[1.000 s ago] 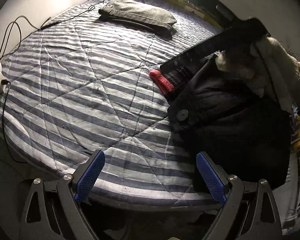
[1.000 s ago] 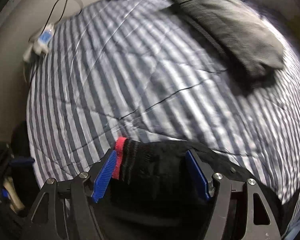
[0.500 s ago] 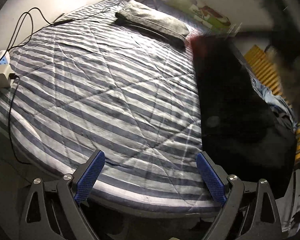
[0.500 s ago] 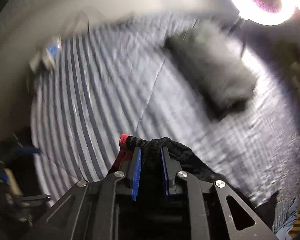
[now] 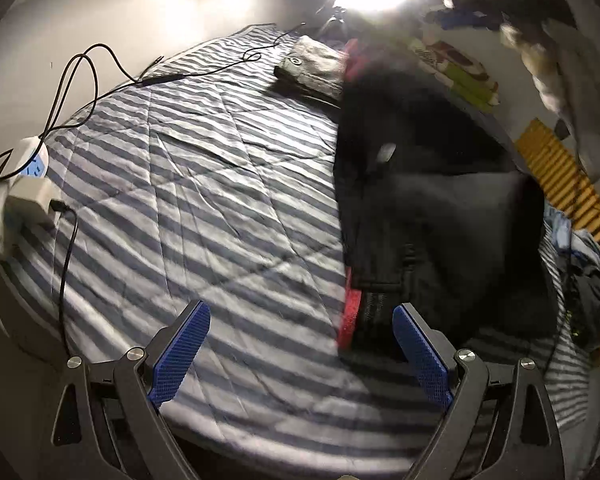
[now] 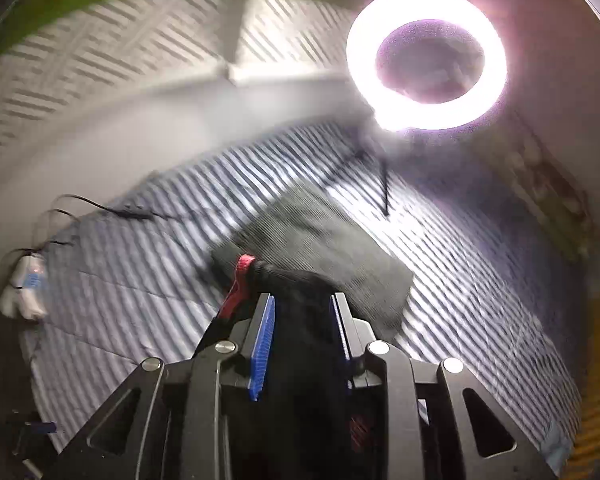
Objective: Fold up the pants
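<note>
Lifted black pants, red-trimmed waistband dangling

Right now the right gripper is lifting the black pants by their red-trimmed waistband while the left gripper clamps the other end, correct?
Not quite. The left gripper is open and holds nothing, as the left wrist view shows. The right gripper does hold the black pants.

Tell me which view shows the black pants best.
Left wrist. There the black pants hang in a long stretch over the striped quilt, red waistband at both ends. The right wrist view shows only a bunched bit of them clamped in the right tongs.
</note>
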A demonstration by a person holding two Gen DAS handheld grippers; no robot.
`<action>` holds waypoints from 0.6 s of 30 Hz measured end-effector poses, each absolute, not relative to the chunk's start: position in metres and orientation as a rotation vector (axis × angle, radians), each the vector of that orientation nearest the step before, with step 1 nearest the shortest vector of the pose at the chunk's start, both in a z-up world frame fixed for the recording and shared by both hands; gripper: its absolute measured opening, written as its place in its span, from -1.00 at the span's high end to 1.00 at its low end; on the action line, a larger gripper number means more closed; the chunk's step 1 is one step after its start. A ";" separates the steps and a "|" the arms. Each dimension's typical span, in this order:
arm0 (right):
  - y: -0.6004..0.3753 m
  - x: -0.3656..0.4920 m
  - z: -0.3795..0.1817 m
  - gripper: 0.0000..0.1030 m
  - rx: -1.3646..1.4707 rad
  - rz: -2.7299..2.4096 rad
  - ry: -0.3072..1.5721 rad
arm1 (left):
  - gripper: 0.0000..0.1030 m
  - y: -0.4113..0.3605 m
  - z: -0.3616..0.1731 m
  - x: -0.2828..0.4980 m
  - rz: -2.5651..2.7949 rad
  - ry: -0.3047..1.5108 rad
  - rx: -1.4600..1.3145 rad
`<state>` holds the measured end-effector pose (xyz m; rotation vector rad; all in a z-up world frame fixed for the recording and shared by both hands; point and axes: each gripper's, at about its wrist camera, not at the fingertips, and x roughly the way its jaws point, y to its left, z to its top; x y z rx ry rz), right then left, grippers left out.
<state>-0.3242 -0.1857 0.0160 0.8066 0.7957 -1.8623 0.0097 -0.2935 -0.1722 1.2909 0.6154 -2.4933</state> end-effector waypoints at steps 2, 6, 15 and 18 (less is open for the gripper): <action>-0.164 -0.331 0.017 0.48 0.851 -1.853 0.705 | -0.84 -0.295 -0.179 -0.003 -2.475 0.567 1.323; -0.098 -0.333 0.029 0.33 0.912 -1.840 0.554 | -0.84 -0.284 -0.198 -0.026 -2.469 0.505 1.431; 0.158 -0.322 -0.029 0.13 1.098 -2.138 0.376 | -0.76 -0.255 -0.215 -0.042 -2.459 0.456 1.490; 0.243 -0.328 -0.053 0.12 1.227 -2.260 0.231 | -0.77 -0.251 -0.204 -0.030 -2.525 0.514 1.469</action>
